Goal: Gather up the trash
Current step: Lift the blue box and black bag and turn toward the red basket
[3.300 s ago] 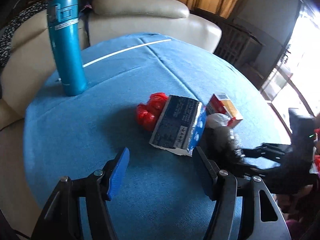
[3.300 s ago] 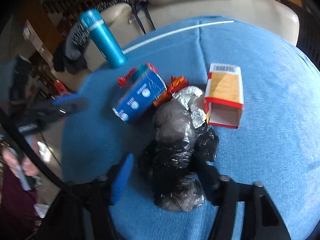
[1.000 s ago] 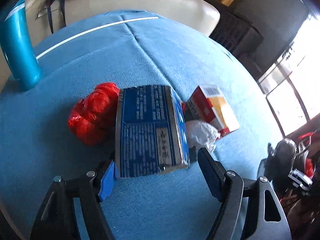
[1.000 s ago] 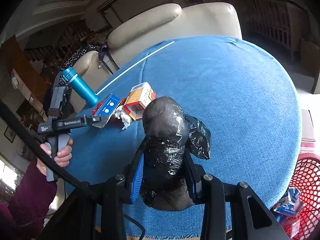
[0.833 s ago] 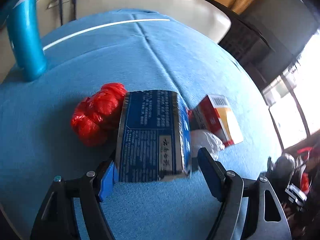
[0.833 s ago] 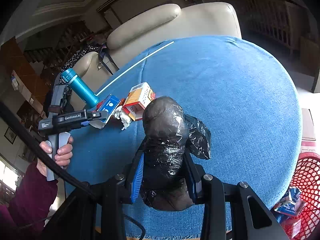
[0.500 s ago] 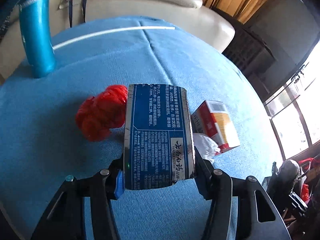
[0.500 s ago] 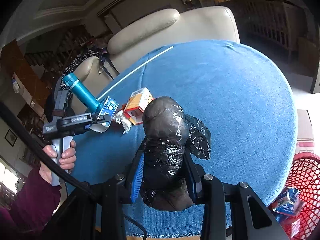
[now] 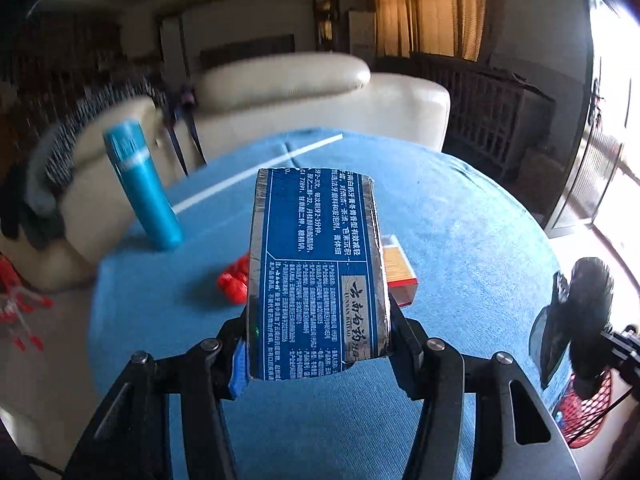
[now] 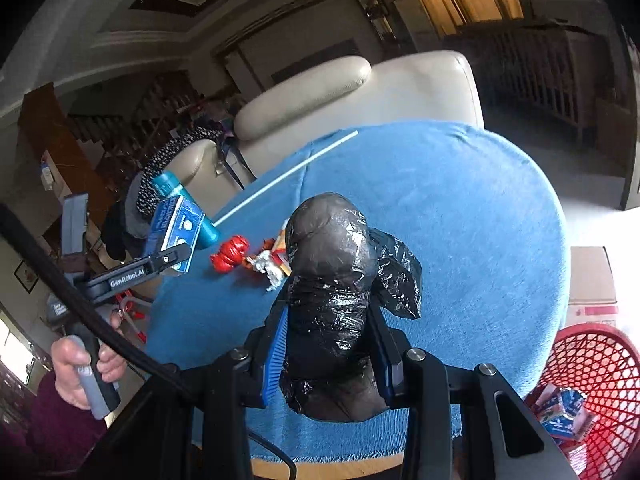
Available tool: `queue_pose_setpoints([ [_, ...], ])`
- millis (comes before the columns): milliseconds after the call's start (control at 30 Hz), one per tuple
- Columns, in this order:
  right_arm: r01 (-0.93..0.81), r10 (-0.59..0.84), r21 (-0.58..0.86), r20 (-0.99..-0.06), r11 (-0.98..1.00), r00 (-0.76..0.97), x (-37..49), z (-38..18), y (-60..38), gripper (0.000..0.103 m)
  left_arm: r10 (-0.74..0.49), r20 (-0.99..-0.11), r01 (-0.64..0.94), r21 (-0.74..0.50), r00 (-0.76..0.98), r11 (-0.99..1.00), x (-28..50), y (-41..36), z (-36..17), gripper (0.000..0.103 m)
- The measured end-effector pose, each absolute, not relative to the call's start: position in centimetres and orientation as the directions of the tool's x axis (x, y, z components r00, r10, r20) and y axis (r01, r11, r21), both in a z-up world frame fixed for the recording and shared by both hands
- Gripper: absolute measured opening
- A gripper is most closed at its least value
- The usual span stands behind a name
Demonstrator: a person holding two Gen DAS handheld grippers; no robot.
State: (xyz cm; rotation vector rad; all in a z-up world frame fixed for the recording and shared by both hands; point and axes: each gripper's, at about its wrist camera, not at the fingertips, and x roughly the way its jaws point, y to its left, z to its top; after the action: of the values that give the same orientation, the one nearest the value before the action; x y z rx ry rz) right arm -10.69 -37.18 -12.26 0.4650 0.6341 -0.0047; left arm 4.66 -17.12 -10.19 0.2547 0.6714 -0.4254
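Both claws loaded, trash lifted clear of the desk.
Left claw clamped on blue carton; right claw pinching crumpled black bag; held high, likely for carrying to red basket beside desk.

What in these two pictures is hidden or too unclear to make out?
- Orange carton: left view, mostly behind the held blue box.
- Black bag: right view, contents unseen through the plastic.
- Red basket: right view, cut off by the edge.
- Blue bottle: left view, blurred.
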Motion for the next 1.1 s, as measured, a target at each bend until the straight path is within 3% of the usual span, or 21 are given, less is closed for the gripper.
queue_pose_setpoints([
  [167,0.131,0.112,0.399,-0.532,0.907,0.840,-13.2,-10.5,-37.2,0.040,-0.274,-0.576,0.453,0.192,0.770,0.871,0.1,-18.7,-8.1,0.058],
  [533,0.144,0.037,0.353,-0.458,0.925,0.888,-19.0,-7.6,-38.7,0.040,-0.312,-0.475,0.479,0.284,0.823,0.831,-5.4,-22.9,-5.2,0.058],
  [1100,0.210,-0.086,0.284,-0.395,0.935,0.915,-24.5,-6.1,-41.1,0.040,-0.373,-0.430,0.532,0.347,0.822,0.772,-9.3,-27.2,-4.0,0.058],
])
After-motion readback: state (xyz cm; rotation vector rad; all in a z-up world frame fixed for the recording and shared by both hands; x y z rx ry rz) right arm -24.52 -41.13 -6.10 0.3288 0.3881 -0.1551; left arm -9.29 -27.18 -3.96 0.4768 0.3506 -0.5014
